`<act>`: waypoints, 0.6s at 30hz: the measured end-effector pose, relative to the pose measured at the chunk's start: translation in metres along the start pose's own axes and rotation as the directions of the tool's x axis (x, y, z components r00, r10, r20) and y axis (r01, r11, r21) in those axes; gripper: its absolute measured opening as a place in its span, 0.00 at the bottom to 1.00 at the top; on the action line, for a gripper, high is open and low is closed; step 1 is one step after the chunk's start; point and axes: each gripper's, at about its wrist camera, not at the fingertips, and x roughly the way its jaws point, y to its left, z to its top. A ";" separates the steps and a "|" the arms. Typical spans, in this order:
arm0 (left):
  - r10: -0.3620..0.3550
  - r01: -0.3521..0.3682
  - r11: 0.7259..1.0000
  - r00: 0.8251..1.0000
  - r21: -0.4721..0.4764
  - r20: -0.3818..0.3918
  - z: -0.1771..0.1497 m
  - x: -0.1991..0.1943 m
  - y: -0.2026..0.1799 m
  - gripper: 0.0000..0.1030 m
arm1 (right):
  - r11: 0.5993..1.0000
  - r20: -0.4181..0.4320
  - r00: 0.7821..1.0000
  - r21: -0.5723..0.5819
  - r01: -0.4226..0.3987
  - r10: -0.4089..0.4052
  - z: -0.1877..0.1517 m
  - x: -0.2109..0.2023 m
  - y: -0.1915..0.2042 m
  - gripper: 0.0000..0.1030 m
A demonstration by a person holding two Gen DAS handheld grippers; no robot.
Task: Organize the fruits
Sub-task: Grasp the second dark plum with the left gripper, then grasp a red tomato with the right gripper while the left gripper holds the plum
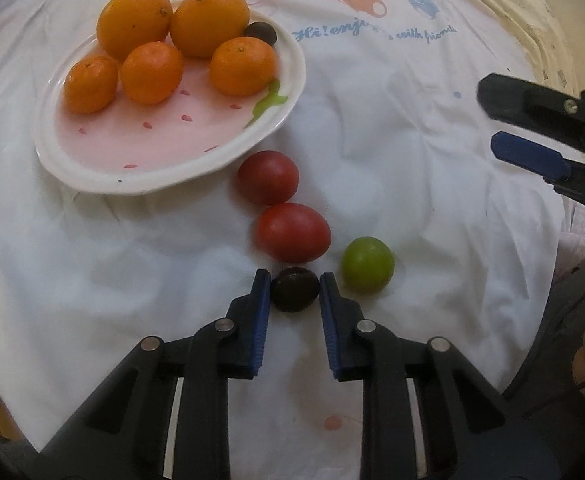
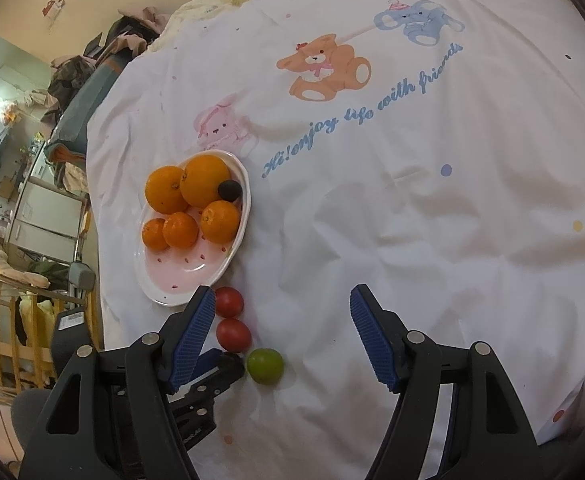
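Fruits are what I am sorting here, and my left claw (image 1: 295,289) is clamping a small dark fruit (image 1: 295,290) between its blue pads, the fruit resting low on the sheet. At one o'clock from that grip a green fruit (image 1: 367,265) is lying just beside it; at twelve o'clock two red fruits (image 1: 292,232) are sitting one behind the other, touching or nearly so. Further out at eleven o'clock the pink plate (image 1: 164,178) is carrying five oranges (image 1: 134,24) and another dark fruit (image 1: 261,33) at its far rim.

My right claw (image 2: 282,334) is hanging with its pads wide apart and nothing between them, off at three o'clock in the left wrist view.

I am judging the step in hand as the pick-up of the dark fruit. The next move probably calls for lifting it clear without nudging the red fruit behind, then carrying it over the plate's rim to a bare patch.

Everything is lying on a white bed sheet (image 2: 412,240) printed with cartoon animals and blue lettering, soft and creased, so round fruit may be rolling easily. Beyond the bed, at nine o'clock in the right wrist view, cluttered furniture and piled clothes are showing.
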 end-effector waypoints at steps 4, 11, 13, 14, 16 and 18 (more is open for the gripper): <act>0.017 -0.017 1.000 1.000 -0.014 0.017 -0.001 -0.008 0.005 0.20 | 1.000 0.009 1.000 -0.009 0.007 -0.006 0.001 -0.001 0.002 0.70; 0.023 -0.017 0.997 0.996 -0.074 0.081 -0.012 -0.047 0.025 0.20 | 0.999 0.008 1.000 -0.039 0.024 -0.024 -0.002 0.001 0.007 0.70; 0.034 -0.023 0.995 0.994 -0.098 0.108 -0.013 -0.059 0.033 0.20 | 0.999 0.005 1.000 -0.050 0.020 -0.020 -0.002 0.002 0.010 0.70; 0.047 -0.032 0.993 0.991 -0.115 0.129 -0.014 -0.066 0.037 0.20 | 0.998 -0.001 1.000 -0.056 0.014 -0.014 -0.002 0.003 0.012 0.70; 0.076 -0.052 0.987 0.984 -0.151 0.161 -0.016 -0.078 0.048 0.20 | 0.997 -0.024 1.000 -0.072 0.000 -0.001 -0.003 0.007 0.016 0.70; 0.096 -0.061 0.979 0.979 -0.194 0.177 -0.017 -0.085 0.063 0.20 | 0.996 -0.065 0.998 -0.081 -0.023 0.018 -0.005 0.014 0.020 0.70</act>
